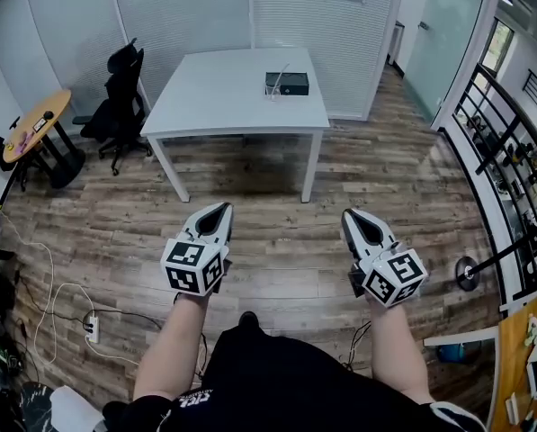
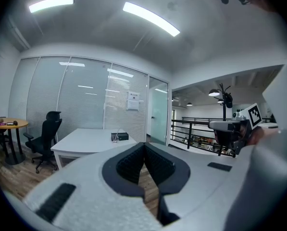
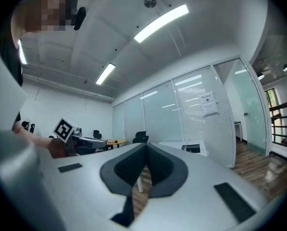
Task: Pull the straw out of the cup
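While the left gripper (image 1: 221,208) and right gripper (image 1: 348,214) show jaws together, empty, the cup (image 1: 272,93) and straw (image 1: 280,73) stand far off on the bench (image 1: 214,97) — I'd walk up first, then pull straight upward

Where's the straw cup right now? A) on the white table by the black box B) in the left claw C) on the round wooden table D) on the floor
A: the clear cup with the straw stands on the white rectangular table, right beside the black box.
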Motion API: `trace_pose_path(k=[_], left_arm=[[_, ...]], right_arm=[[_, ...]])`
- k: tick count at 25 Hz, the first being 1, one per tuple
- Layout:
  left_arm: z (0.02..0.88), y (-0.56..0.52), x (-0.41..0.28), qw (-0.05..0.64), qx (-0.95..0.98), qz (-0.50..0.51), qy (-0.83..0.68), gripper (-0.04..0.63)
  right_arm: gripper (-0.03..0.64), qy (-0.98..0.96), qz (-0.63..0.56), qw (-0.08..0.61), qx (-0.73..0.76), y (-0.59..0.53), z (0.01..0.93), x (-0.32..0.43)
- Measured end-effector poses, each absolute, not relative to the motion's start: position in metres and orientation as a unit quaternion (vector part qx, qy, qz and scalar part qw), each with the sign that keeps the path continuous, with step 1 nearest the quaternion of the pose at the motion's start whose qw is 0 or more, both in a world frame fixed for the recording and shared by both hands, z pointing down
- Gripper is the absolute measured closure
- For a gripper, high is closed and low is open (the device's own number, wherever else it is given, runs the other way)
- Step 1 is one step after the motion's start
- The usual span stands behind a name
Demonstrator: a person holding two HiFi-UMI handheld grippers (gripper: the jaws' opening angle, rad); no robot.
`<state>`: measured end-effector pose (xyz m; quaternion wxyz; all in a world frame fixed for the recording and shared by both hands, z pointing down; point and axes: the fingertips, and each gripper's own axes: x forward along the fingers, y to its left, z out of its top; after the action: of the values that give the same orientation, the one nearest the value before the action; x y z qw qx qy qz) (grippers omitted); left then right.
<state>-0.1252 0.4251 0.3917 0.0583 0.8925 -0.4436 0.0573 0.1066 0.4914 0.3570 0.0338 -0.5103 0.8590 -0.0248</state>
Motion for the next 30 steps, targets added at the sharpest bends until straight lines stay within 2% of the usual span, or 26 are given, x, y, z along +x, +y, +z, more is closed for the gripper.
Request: trace_pose_path(k=[8,20,30], left_arm=[[0.412,0.370,-0.123,0.074,0.893,0.049,-0.442,0.591],[0.427,0.204,-0.124,0.088,0.903,0.051,-0.418,0.591],[0.411,0.109,-0.130,0.073,0.918,0.045,-0.386,0.591]], right_arm=[[0.611,0.869,-0.040,0.001,-0.494,0.441,0.383,0.092],[0.611,0.863,-0.071,-0.035,-0.499,0.288,0.401,0.074],[0.611,0.849,-0.071,-0.036,-0.522,0.204,0.394,0.061]])
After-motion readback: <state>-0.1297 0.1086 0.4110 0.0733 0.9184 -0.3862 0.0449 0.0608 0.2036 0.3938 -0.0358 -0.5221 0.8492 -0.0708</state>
